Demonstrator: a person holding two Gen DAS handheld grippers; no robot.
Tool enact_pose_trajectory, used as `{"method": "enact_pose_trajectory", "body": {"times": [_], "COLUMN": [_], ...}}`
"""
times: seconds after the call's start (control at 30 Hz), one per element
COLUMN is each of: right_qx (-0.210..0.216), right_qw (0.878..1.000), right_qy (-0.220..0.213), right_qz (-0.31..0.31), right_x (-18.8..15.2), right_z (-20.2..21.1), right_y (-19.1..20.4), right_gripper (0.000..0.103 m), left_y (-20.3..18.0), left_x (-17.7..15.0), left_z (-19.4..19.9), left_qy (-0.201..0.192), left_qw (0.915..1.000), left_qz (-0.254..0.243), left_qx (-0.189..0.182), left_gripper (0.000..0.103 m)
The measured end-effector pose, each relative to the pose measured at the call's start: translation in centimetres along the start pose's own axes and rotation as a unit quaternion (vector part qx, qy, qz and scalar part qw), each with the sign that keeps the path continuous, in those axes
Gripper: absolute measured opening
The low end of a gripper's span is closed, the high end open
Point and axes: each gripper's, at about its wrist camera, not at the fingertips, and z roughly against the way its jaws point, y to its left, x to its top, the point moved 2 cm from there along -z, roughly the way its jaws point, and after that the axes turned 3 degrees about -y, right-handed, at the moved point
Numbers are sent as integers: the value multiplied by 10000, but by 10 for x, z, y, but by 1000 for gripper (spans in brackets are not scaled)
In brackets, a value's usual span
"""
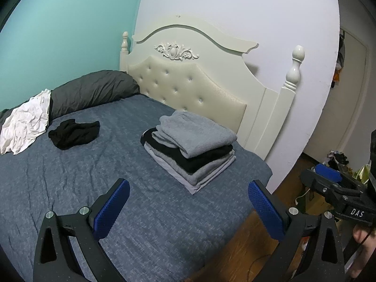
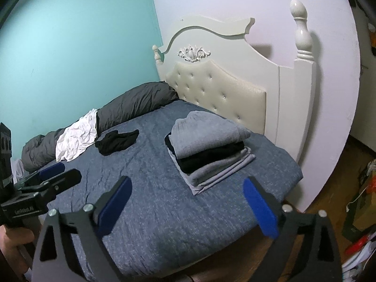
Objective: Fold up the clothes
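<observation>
A stack of folded grey and black clothes (image 1: 190,150) lies on the blue bed (image 1: 70,176) near the headboard, with a grey piece on top; it also shows in the right wrist view (image 2: 209,150). A crumpled black garment (image 1: 74,134) (image 2: 117,142) and a crumpled white one (image 1: 25,122) (image 2: 77,137) lie unfolded at the far side. My left gripper (image 1: 189,193) is open and empty above the bed's near corner. My right gripper (image 2: 186,191) is open and empty in front of the stack.
A dark grey duvet roll (image 1: 91,91) lies along the teal wall. The cream headboard (image 1: 195,82) with a post (image 1: 293,70) stands behind the stack. Wooden floor (image 1: 246,246) and clutter (image 2: 362,211) lie to the right of the bed.
</observation>
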Motion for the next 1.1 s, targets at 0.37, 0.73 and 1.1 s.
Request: {"method": "enact_pose_trajectory", "body": {"times": [0.37, 0.73, 1.1], "right_qx": [-157, -151, -86], "right_qw": [9999, 9999, 9999], "right_qy": [-13, -29, -50], "right_qz": [33, -16, 20], "right_x": [-14, -21, -24], "right_z": [16, 22, 27], "right_y": [1, 6, 17], "right_gripper": [99, 101, 101], "left_y": [2, -7, -4], "left_x": [-9, -16, -19], "left_z": [12, 22, 27], "left_qy": [41, 37, 33], "left_qw": [10000, 9998, 9998], "left_qz": [60, -165, -167], "left_qx": [40, 58, 53], "left_gripper": [103, 103, 103]}}
